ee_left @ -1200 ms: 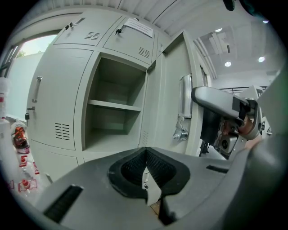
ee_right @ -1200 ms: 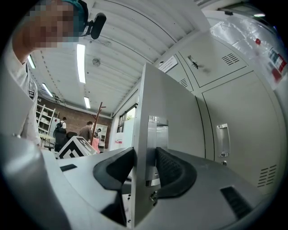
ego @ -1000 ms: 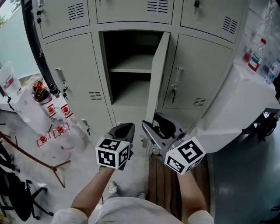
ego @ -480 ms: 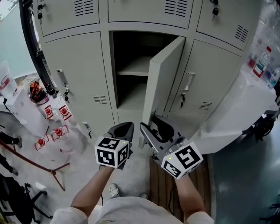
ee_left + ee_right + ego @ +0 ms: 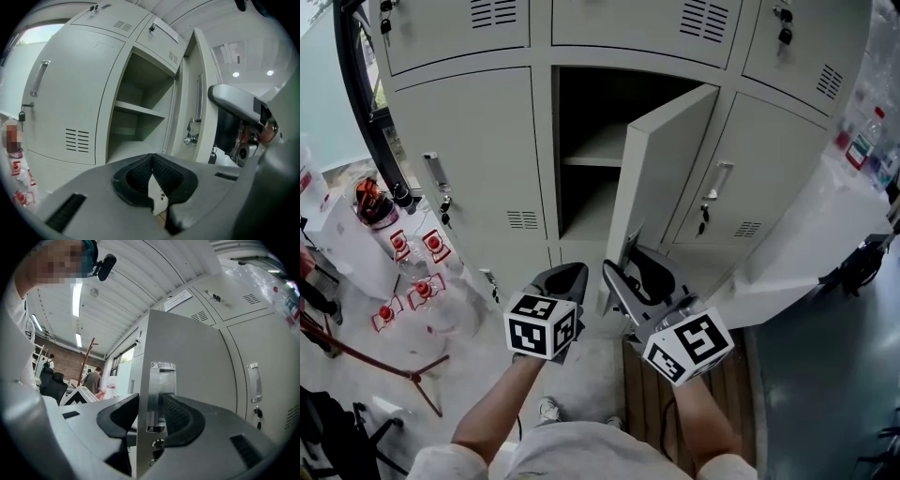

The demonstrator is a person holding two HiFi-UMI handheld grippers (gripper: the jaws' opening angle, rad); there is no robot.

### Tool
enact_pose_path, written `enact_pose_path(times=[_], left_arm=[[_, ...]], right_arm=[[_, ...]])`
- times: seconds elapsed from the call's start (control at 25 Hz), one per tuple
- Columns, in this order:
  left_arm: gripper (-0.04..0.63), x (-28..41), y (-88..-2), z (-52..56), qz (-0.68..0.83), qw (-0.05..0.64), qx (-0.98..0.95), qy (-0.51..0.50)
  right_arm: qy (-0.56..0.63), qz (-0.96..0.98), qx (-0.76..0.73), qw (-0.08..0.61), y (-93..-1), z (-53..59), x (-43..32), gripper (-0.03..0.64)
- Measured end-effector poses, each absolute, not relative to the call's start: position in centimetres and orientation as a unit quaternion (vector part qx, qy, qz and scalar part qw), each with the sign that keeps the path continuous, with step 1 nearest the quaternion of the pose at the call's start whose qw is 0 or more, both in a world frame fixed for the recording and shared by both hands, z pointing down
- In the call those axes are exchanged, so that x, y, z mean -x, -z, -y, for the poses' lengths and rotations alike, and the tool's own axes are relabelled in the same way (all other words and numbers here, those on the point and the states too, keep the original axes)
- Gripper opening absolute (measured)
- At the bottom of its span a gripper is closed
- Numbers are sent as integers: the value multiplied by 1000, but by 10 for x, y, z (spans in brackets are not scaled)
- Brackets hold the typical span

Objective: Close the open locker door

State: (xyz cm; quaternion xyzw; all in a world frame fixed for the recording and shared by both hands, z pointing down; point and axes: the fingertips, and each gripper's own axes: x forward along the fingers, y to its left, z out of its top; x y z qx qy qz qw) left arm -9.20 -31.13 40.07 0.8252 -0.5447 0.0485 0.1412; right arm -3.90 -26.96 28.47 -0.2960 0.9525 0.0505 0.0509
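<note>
The open locker door [image 5: 661,187] hangs part-way swung, hinged on the right of a dark compartment [image 5: 586,112] with a shelf [image 5: 598,148]. My right gripper [image 5: 626,279] straddles the door's lower free edge. In the right gripper view the door [image 5: 192,362] stands between the jaws of my right gripper [image 5: 149,414], with the pads pressed on the edge and the metal handle [image 5: 156,394]. My left gripper [image 5: 565,278] floats just left of it, shut and holding nothing. In the left gripper view, my left gripper [image 5: 151,164] points at the compartment, with the door [image 5: 206,108] to its right.
Closed grey lockers [image 5: 473,159] surround the open one, some with keys hanging. A white box [image 5: 811,234] stands to the right. Bottles with red labels [image 5: 411,272] and a red stand [image 5: 366,342] sit on the floor at left. Wooden slats [image 5: 649,384] lie underfoot.
The door has swung from nearly edge-on towards the opening, with the right gripper staying on its edge. The left gripper has barely moved.
</note>
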Motion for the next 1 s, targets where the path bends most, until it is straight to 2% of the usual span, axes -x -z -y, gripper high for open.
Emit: enact_pose_path(times=[1.0], left_arm=[[6,166,-398,334,517,136,-844,-46]], right_arm=[[-29,-918,388,71,-284,309,91,152]])
